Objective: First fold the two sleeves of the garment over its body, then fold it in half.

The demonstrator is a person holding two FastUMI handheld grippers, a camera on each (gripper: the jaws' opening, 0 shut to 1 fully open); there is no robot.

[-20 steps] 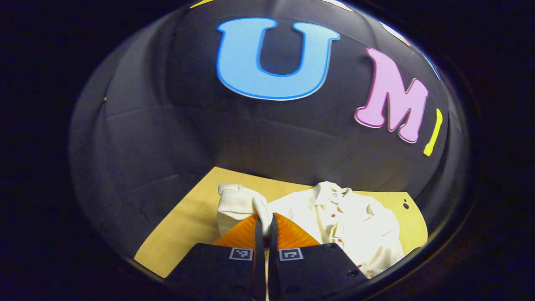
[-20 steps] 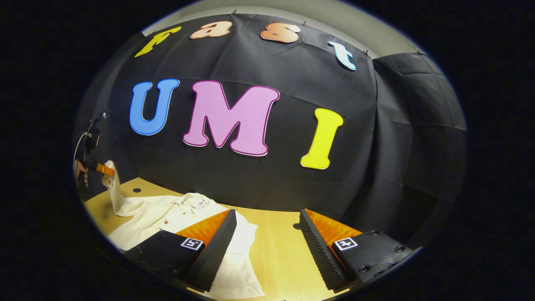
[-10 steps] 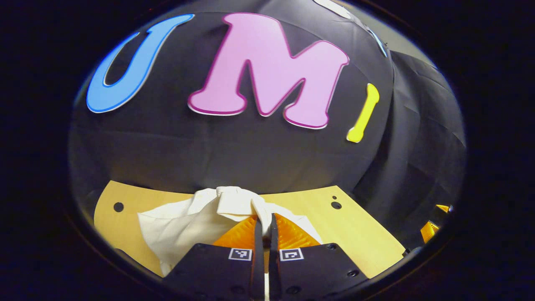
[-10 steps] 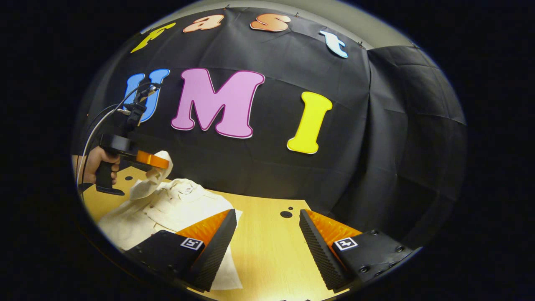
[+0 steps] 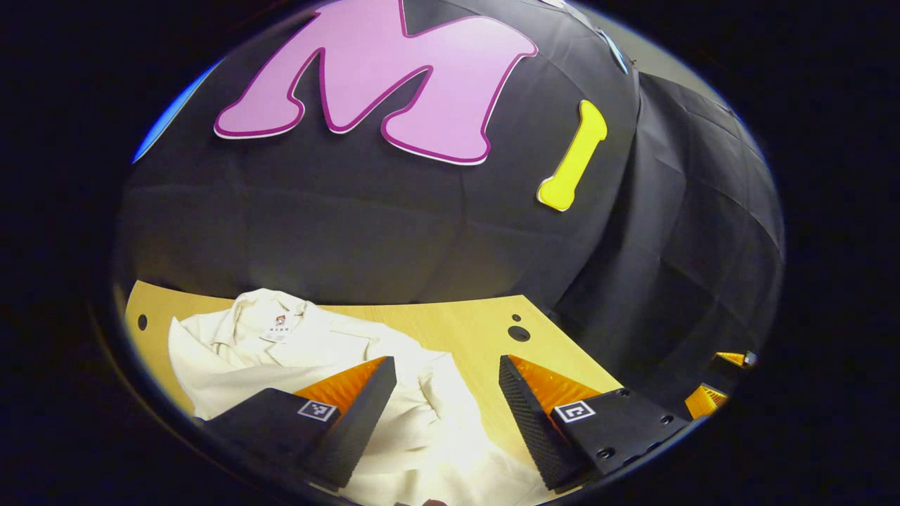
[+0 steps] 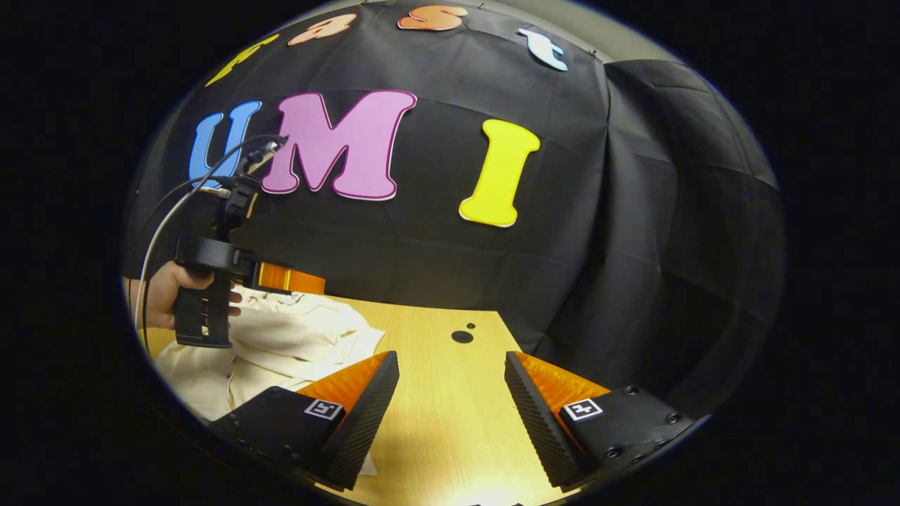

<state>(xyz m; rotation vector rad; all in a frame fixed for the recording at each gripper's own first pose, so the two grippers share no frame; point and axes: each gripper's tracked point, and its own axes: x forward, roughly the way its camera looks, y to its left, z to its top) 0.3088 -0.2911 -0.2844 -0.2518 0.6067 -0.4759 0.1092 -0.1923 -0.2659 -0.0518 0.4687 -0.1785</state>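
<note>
Left gripper (image 5: 444, 393): jaws stood wide apart, nothing between the fingers (image 5: 362, 411), both of which reached forward from the bottom of the left gripper view. In the right gripper view the same gripper (image 6: 292, 279) appeared farther off to the upper left, held level, its fingers pointing toward the right of that view. A hand (image 6: 169, 292) clasped its upright handle from behind, with a cable rising from the top of the tool.

Right gripper (image 6: 450, 390): jaws likewise wide apart and empty, the ridged inner faces of its fingers (image 6: 538, 414) turned toward each other.
</note>
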